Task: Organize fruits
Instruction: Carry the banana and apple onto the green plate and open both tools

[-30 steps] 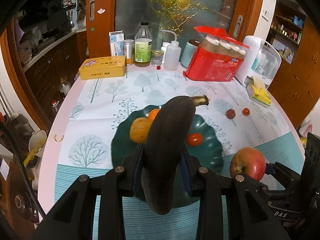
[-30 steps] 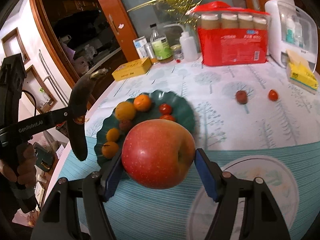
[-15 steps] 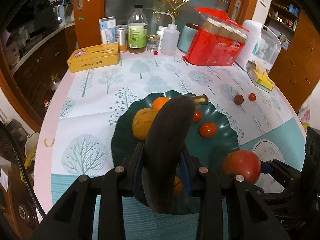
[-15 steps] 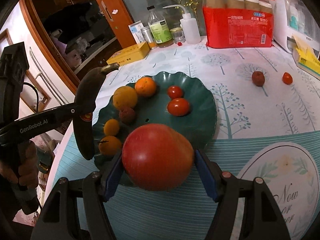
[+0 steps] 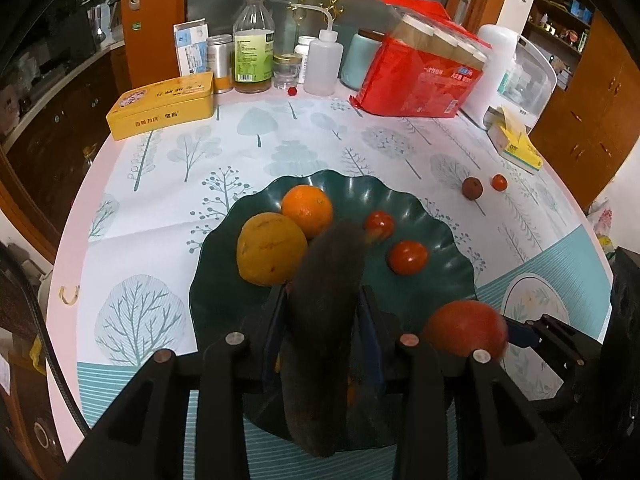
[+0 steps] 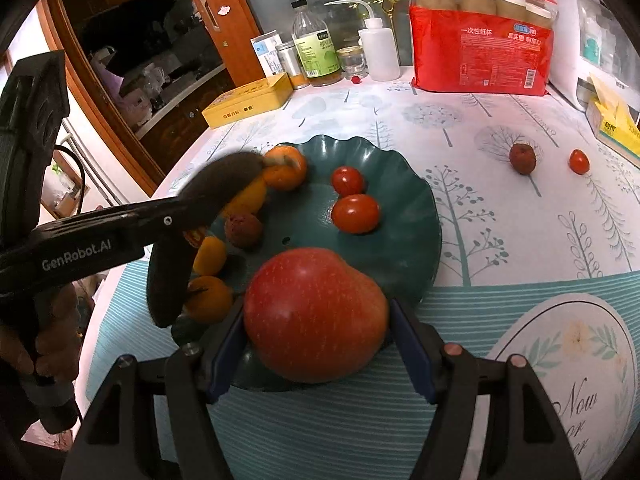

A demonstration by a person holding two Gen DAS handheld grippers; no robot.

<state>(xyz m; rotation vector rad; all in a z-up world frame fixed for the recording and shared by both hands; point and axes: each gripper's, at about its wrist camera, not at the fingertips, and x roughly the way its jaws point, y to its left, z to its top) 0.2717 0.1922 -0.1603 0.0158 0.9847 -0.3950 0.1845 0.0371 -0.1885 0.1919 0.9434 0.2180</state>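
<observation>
Both grippers sank toward the plate [image 5: 432, 216]; left fingers [image 5: 276, 320] loosening around a blurred banana [image 5: 324, 312], right fingers [image 6: 408, 344] clamping the apple [image 6: 316, 312].

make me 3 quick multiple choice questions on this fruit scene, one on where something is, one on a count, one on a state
1. Where does the yellow tin stand?
A. on the green plate
B. on the table near the bottles
C. in the right gripper

2. How many small fruits lie on the table right of the green plate?
A. two
B. none
C. five

3. What is the apple's state?
A. lying among the bottles
B. cut in halves
C. clamped between the right gripper's blue pads

Answers:
1 B, the tin sits by the bottles at the table's far edge.
2 A, a dark red fruit and a small tomato lie there.
3 C, both pads press its sides, above the plate's near rim.
</observation>
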